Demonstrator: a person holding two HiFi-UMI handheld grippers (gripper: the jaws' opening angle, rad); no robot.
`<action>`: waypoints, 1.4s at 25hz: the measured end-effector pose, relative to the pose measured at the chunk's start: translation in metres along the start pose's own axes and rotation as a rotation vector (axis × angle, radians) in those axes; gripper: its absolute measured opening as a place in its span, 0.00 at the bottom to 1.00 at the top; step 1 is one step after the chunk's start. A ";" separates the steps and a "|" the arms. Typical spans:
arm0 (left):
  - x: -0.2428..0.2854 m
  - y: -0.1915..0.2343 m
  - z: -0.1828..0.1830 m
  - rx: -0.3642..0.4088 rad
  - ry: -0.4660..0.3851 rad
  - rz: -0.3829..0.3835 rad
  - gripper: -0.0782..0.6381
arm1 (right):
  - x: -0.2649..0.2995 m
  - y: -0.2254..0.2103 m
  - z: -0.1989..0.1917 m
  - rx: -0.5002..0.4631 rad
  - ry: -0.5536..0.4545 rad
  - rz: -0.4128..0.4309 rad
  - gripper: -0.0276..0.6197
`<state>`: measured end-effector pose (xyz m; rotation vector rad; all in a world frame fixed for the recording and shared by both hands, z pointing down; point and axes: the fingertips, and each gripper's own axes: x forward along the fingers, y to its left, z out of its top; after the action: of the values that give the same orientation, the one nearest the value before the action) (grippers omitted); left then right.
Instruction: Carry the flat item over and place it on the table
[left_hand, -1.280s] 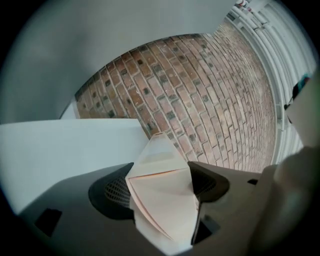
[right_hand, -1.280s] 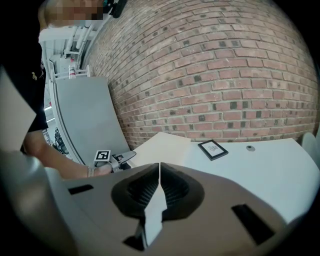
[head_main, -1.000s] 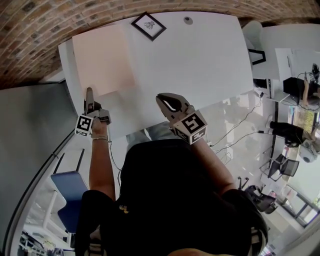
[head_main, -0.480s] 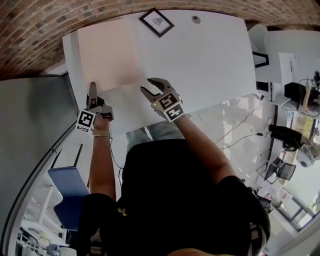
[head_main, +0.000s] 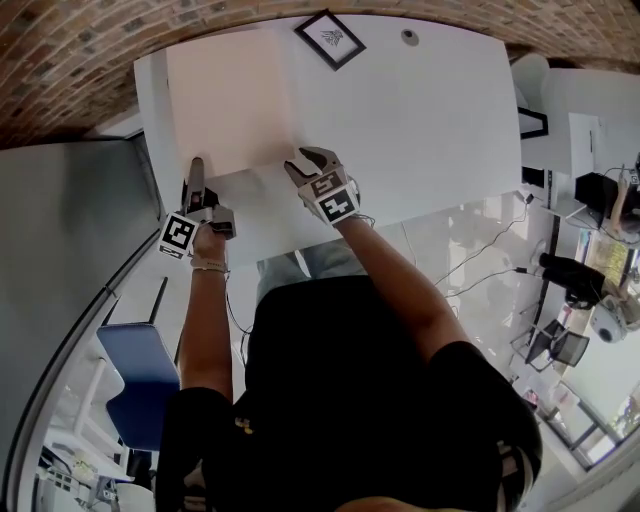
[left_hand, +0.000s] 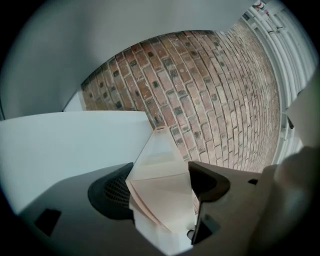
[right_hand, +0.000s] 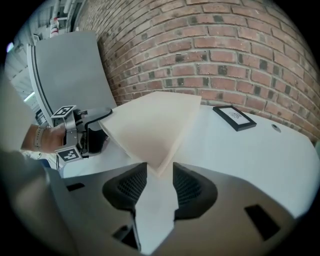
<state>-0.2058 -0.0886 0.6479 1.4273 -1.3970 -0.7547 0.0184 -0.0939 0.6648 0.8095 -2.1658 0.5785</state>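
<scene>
Within the last second the right gripper (head_main: 308, 160) had swung in to the flat item (head_main: 225, 105), its jaws opening around one near corner without pinching it. The left gripper (head_main: 197, 172) clamped the other near corner. The item lay on the worktop (head_main: 430, 120), upper left, so a two-handed shift looked likely.

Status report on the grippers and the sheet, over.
Left gripper shut on flat sheet corner. Right gripper jaws opening, sheet corner between. Picture frame beyond, apart.
</scene>
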 end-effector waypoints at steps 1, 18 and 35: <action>0.001 -0.001 -0.002 -0.011 0.014 -0.006 0.57 | 0.002 -0.001 0.001 0.009 -0.007 -0.003 0.29; -0.037 0.004 -0.066 -0.074 0.335 0.014 0.57 | 0.008 -0.022 0.013 0.104 -0.062 -0.051 0.18; -0.067 -0.012 -0.122 -0.246 0.638 -0.107 0.57 | 0.020 -0.024 0.014 0.167 -0.061 -0.038 0.18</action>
<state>-0.0993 0.0004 0.6659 1.3871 -0.7168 -0.4536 0.0181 -0.1271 0.6745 0.9672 -2.1732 0.7310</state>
